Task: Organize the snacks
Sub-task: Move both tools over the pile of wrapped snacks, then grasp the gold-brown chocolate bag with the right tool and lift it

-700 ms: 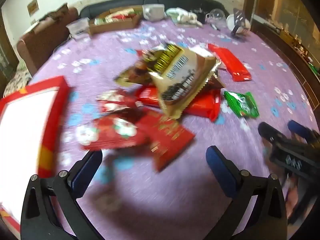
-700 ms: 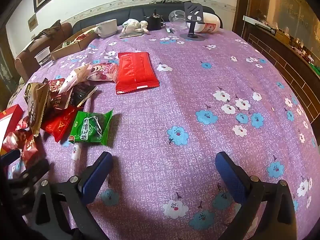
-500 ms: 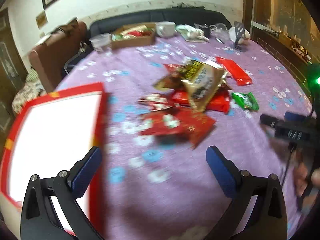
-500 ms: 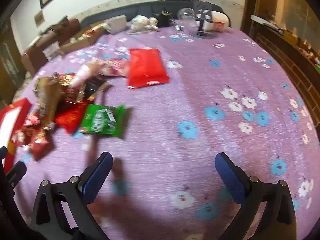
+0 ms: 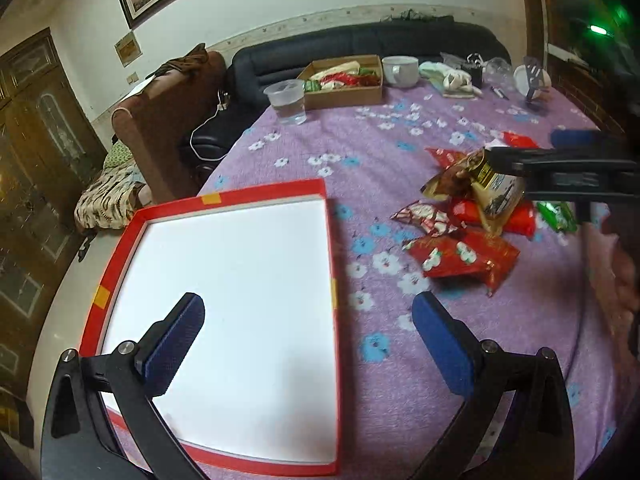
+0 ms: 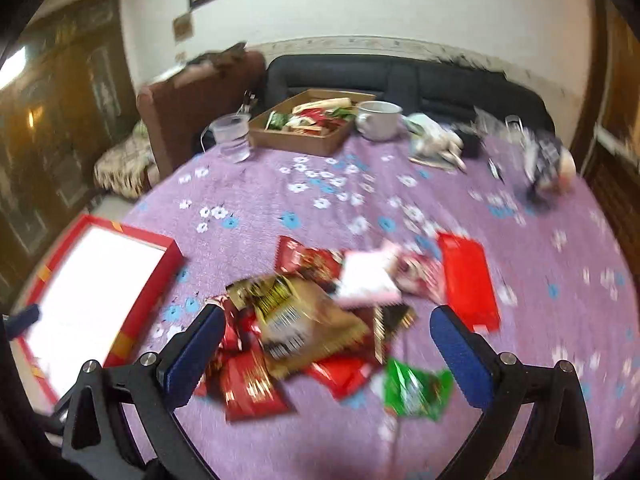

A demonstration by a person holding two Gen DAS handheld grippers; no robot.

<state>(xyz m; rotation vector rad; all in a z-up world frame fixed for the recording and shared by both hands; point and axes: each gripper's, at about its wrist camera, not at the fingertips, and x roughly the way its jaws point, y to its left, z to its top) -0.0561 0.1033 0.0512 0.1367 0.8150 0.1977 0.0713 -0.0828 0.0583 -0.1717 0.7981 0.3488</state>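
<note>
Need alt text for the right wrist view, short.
Open right gripper hovers over a pile of snack packets on a purple floral tablecloth, holding nothing. An empty red tray lies to the left.

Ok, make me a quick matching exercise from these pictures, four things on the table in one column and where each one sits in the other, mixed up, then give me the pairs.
Things:
1. red box
2. green packet
3. clear plastic cup
4. white mug

Places:
A. just left of the cardboard box
B. near edge of the snack pile
C. just right of the cardboard box
D. left of the snack pile, nothing inside

Pairs: 1-D, 2-B, 3-A, 4-C
</note>
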